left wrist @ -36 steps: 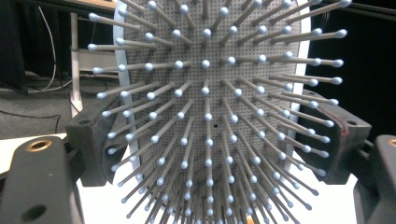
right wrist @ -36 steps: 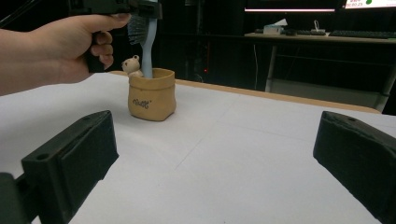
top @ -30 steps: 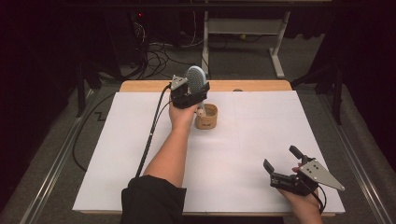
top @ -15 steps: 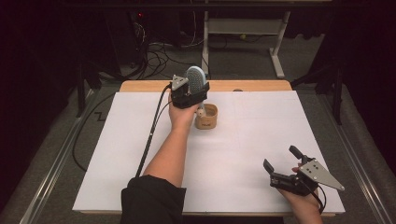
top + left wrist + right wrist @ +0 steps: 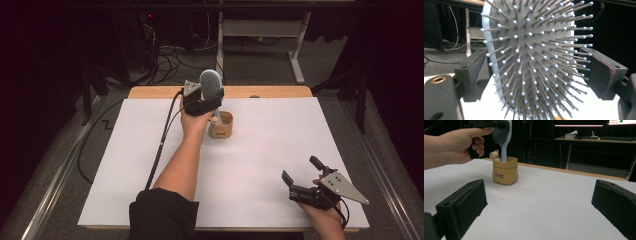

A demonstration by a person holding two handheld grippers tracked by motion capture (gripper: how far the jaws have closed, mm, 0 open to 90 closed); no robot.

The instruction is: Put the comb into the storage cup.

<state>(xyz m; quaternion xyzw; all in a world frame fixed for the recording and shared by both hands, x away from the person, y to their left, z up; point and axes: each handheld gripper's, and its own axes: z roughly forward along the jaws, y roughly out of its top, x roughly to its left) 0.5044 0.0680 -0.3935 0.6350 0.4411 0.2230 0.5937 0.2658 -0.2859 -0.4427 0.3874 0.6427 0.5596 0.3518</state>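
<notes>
White table (image 5: pixel 260 165) holds tan pouch (image 5: pixel 505 171); its dark print is unreadable.

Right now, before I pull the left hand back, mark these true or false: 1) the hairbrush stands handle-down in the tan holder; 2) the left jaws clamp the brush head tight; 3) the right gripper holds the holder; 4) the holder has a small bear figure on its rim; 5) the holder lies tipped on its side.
1) True: the hairbrush stands with its handle in the tan holder.
2) False: the left gripper has just been opening; in the left gripper view its jaws stand beside the brush head with gaps showing.
3) False: the right gripper is open, apart from the holder, near the table's close right corner.
4) True: a small bear sits at the rim.
5) False: it stands upright.
</notes>
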